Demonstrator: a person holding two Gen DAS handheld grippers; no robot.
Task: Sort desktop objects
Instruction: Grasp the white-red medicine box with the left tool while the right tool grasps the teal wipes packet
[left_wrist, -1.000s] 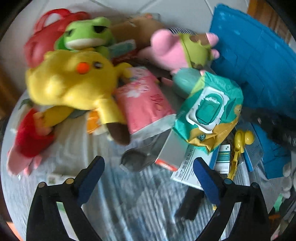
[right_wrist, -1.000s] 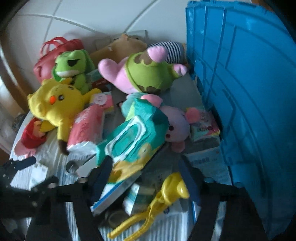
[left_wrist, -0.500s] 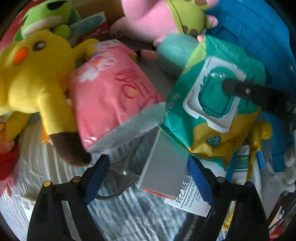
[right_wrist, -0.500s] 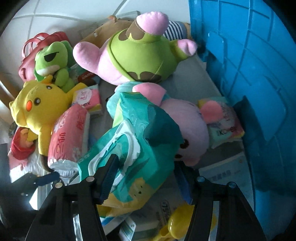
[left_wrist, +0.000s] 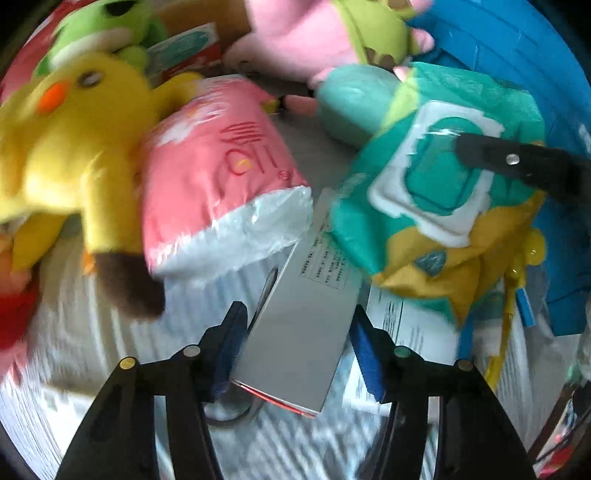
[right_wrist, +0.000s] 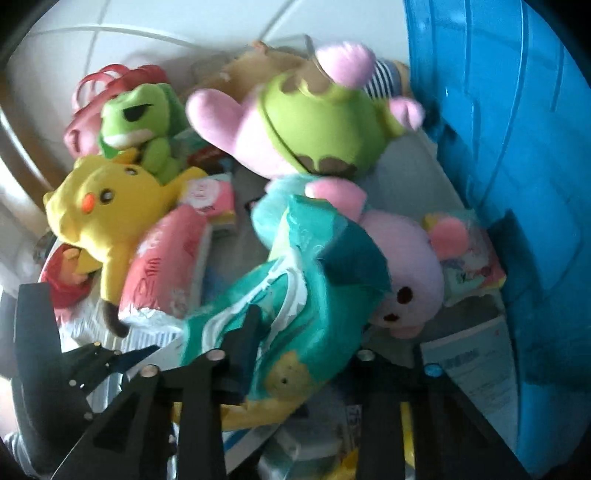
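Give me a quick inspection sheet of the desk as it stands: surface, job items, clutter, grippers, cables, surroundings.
Surface: pale striped cloth, mostly buried under items.
Job's things: grey box lying between the left gripper's fingers; teal wipes pack between the right gripper's fingers; pink tissue pack beside the box.
Clutter: yellow plush, green frog plush, pink-and-green plush, lilac plush, printed leaflets, yellow tongs.
Grippers: left gripper straddles the box, gaps visible on both sides; right gripper around the wipes pack, contact unclear.
Cables: nothing seen.
Surroundings: blue bin at the right; white tiled floor beyond.
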